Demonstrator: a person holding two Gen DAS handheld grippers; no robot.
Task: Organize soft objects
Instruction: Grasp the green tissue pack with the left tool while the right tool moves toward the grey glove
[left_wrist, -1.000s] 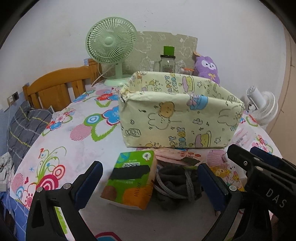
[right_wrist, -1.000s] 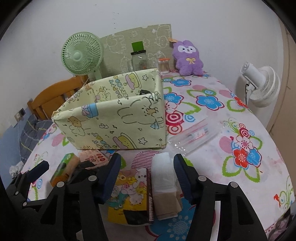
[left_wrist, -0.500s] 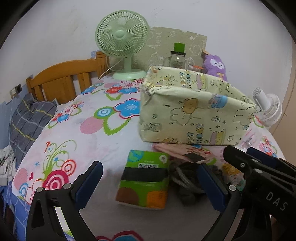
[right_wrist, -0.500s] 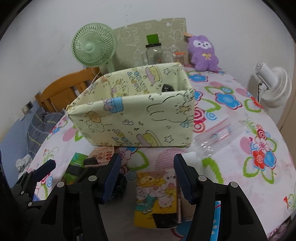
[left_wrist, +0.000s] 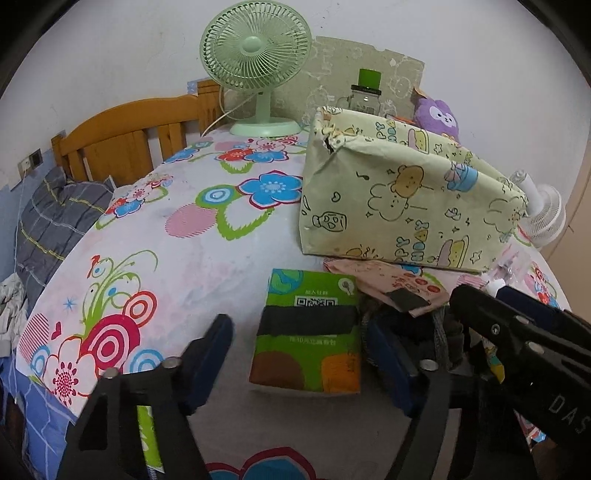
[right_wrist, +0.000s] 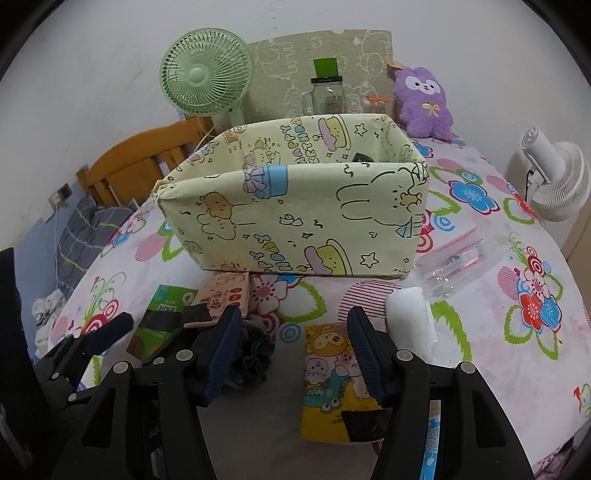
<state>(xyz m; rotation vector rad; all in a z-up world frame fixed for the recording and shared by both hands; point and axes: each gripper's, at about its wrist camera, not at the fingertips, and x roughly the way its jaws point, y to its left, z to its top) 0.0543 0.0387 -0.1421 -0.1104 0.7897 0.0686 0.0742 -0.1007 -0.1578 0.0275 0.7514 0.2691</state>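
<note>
A pale yellow cartoon-print fabric box (left_wrist: 402, 206) (right_wrist: 295, 218) stands open-topped on the flowered table. In front of it lie a green tissue pack (left_wrist: 310, 332) (right_wrist: 157, 321), a pink packet (left_wrist: 391, 284) (right_wrist: 225, 299), a dark grey scrunchie (right_wrist: 255, 350), a yellow cartoon tissue pack (right_wrist: 332, 376) and a white packet (right_wrist: 408, 321). My left gripper (left_wrist: 299, 365) is open, its jaws either side of the green pack. My right gripper (right_wrist: 295, 354) is open over the gap between scrunchie and yellow pack.
At the back stand a green desk fan (left_wrist: 256, 62), a glass jar with a green lid (right_wrist: 327, 92) and a purple plush (right_wrist: 423, 99). A clear plastic bag (right_wrist: 454, 258) lies right of the box. A white fan (right_wrist: 557, 181) and a wooden bed frame (left_wrist: 125, 140) flank the table.
Both grippers moved left. The left one now frames the green tissue pack; the right one shifted from the white packet to the scrunchie and yellow pack. Both stayed open.
</note>
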